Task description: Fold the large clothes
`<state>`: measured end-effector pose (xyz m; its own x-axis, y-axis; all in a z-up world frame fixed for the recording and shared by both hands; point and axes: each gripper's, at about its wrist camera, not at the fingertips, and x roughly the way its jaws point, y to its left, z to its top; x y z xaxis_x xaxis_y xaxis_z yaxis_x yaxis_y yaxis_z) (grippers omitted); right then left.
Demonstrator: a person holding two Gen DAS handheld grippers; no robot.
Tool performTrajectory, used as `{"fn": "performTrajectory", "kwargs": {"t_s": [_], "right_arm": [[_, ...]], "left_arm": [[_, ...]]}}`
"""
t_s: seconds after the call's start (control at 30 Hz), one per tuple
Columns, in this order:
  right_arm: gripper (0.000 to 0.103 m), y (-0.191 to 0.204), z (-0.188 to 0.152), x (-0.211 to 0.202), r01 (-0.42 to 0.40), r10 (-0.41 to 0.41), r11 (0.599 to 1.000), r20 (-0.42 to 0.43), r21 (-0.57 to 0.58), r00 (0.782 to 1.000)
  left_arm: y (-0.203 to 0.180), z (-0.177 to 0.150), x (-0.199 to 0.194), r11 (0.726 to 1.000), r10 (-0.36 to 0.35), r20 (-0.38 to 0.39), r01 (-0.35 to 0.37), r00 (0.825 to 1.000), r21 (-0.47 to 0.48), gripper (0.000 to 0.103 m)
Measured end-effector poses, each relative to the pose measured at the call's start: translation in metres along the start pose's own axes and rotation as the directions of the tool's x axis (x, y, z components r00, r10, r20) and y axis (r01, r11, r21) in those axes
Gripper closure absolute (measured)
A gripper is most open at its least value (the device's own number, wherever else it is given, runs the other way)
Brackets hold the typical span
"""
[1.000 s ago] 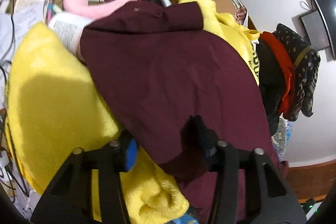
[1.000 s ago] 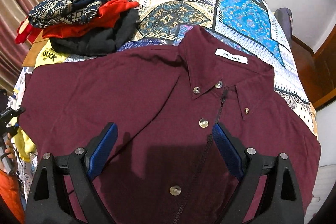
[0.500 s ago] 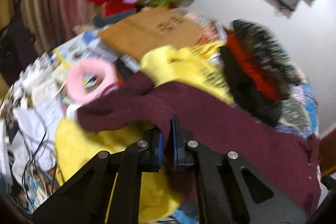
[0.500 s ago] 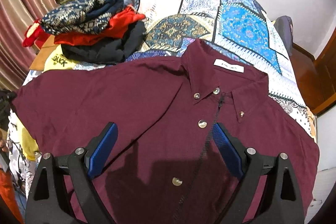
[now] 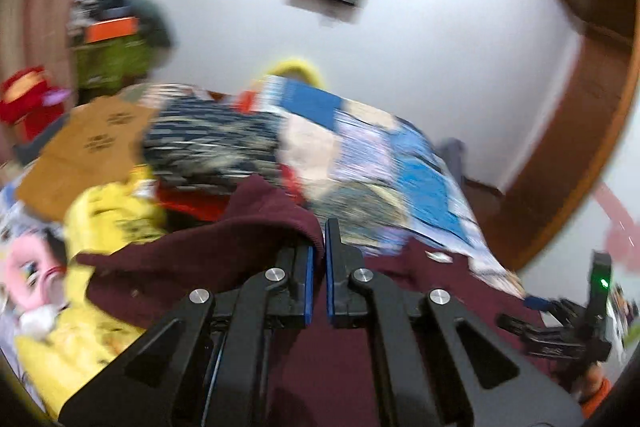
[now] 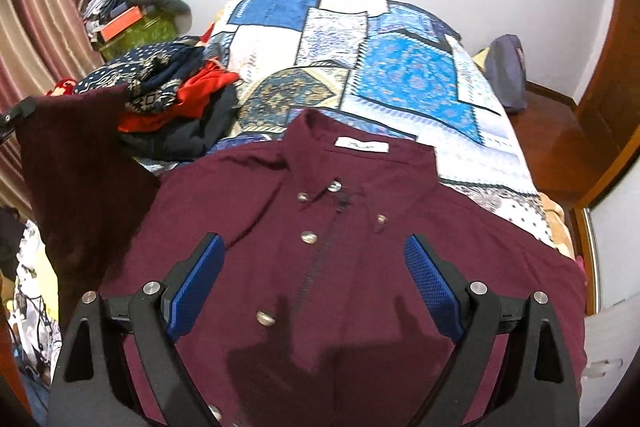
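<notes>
Maroon button-down shirt (image 6: 360,247), front up on patchwork-quilted bed (image 6: 400,79); left sleeve raised, clamped in left gripper (image 5: 317,247), jaws just closed; right gripper (image 6: 316,279) spread wide above shirt front, empty.

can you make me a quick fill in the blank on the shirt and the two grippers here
1. The left gripper is shut on the ____ of the maroon shirt.
2. The right gripper hovers over the shirt with its jaws ____.
3. The shirt lies with its buttons facing ____ on the patchwork bedspread.
4. The pile of folded clothes is topped by a ____ patterned garment.

Missing words: sleeve; open; up; navy
</notes>
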<state>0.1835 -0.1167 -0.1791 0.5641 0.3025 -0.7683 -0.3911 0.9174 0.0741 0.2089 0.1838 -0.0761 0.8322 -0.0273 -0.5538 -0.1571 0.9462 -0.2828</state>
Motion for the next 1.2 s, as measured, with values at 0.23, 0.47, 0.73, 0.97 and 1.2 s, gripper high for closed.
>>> {"fn": "performTrajectory", "kwargs": {"t_s": [0.23, 0.47, 0.73, 0.97, 1.2], "right_arm": [[0.013, -0.024, -0.015, -0.008, 0.025, -0.025, 0.999, -0.005, 0.036, 1.0], [0.013, -0.043, -0.031, -0.008, 0.04, -0.039, 0.998, -0.03, 0.057, 0.999], [0.013, -0.044, -0.039, -0.005, 0.046, -0.044, 0.998, -0.065, 0.04, 0.997], [0.013, -0.029, -0.025, -0.017, 0.025, -0.025, 1.0, -0.019, 0.003, 1.0], [0.013, 0.011, 0.005, -0.019, -0.019, 0.022, 0.996, 0.028, -0.093, 0.999]], "left_arm": [[-0.099, -0.039, 0.061, 0.968, -0.15, -0.218, 0.188, 0.964, 0.165, 0.1], [-0.139, -0.107, 0.114, 0.934, -0.165, -0.47, 0.29, 0.867, 0.207, 0.1], [-0.144, -0.143, 0.125, 0.927, -0.157, -0.591, 0.324, 0.791, 0.187, 0.082], [-0.137, -0.112, 0.089, 0.924, -0.174, -0.52, 0.322, 0.836, 0.209, 0.053], [-0.077, -0.059, 0.041, 0.961, -0.098, -0.318, 0.172, 0.943, 0.214, 0.043]]}}
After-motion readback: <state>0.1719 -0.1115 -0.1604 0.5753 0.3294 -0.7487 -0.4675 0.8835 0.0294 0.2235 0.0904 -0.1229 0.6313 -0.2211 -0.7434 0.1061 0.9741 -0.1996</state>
